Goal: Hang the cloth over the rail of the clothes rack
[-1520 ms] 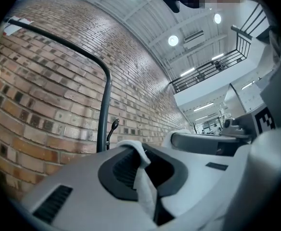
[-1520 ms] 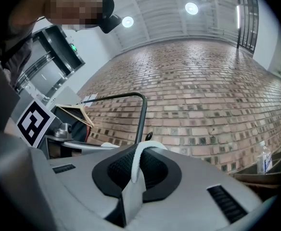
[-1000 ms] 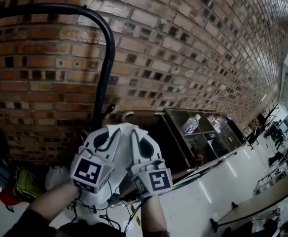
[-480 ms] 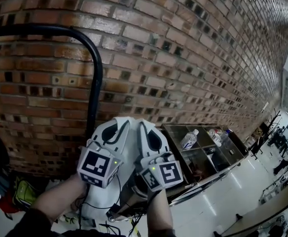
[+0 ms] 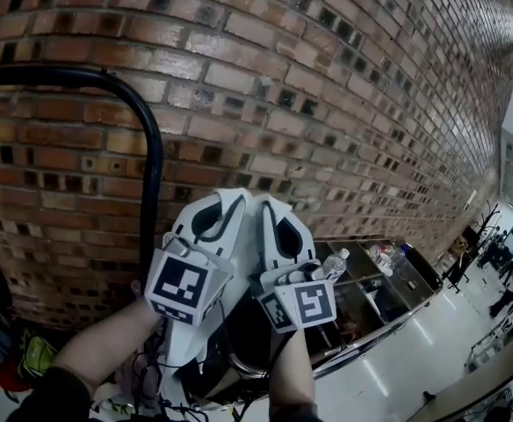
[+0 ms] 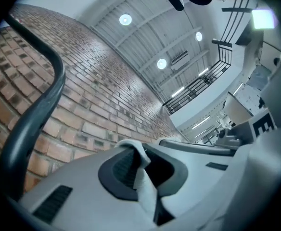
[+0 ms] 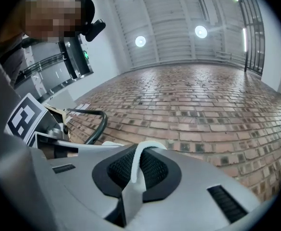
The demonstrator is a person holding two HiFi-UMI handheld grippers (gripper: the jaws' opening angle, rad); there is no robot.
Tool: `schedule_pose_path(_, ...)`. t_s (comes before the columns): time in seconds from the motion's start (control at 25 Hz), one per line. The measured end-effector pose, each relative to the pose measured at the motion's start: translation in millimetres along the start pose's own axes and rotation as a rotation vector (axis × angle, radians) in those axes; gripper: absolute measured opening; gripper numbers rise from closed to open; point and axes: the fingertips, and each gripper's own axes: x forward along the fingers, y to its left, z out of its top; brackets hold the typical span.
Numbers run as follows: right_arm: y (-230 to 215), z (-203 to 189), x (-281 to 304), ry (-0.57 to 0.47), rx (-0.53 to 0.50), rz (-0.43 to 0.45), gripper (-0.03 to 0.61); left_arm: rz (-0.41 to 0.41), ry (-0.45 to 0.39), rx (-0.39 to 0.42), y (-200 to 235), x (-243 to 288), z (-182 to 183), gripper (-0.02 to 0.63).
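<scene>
Since the earlier frame both grippers have risen together in the head view, and the rack's rail now sits lower and further left in frame. The left gripper (image 5: 221, 202) and the right gripper (image 5: 270, 209) stand side by side with their tips raised and their marker cubes towards the camera.

Each set of fingers is clenched on a fold of the white cloth (image 6: 147, 189). In the left gripper view the fold runs up between the dark pads and curls over the tips. The right gripper view shows the same (a thinner edge there). The cloth is held up in the air and is not draped on the rack.

The black rail (image 5: 149, 161) bends downward just left of the left gripper. Behind it stands the brick wall (image 5: 344, 86). At lower right, a dark cabinet (image 5: 388, 288) carries a water bottle (image 5: 331, 265), with a pale floor (image 5: 406, 363) below it.
</scene>
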Motion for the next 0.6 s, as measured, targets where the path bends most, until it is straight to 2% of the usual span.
schedule_pose_path(0.2, -13, 16, 20, -0.108, -0.074, 0.008, 0.029, 0.043, -0.085, 0.097, 13, 29, 13, 0.041)
schedule_pose_path(0.36, -22, 20, 34, -0.162, -0.125, 0.005, 0.029, 0.058, -0.098, 0.115, 26, 49, 20, 0.041)
schedule_pose_path(0.48, -32, 22, 41, -0.152, -0.13, -0.011, 0.029, 0.052, -0.09, 0.12, 30, 65, 31, 0.041)
schedule_pose_path(0.6, -40, 37, 49, -0.203, -0.117, -0.02, 0.029, 0.054, -0.102, 0.125, 36, 79, 48, 0.041)
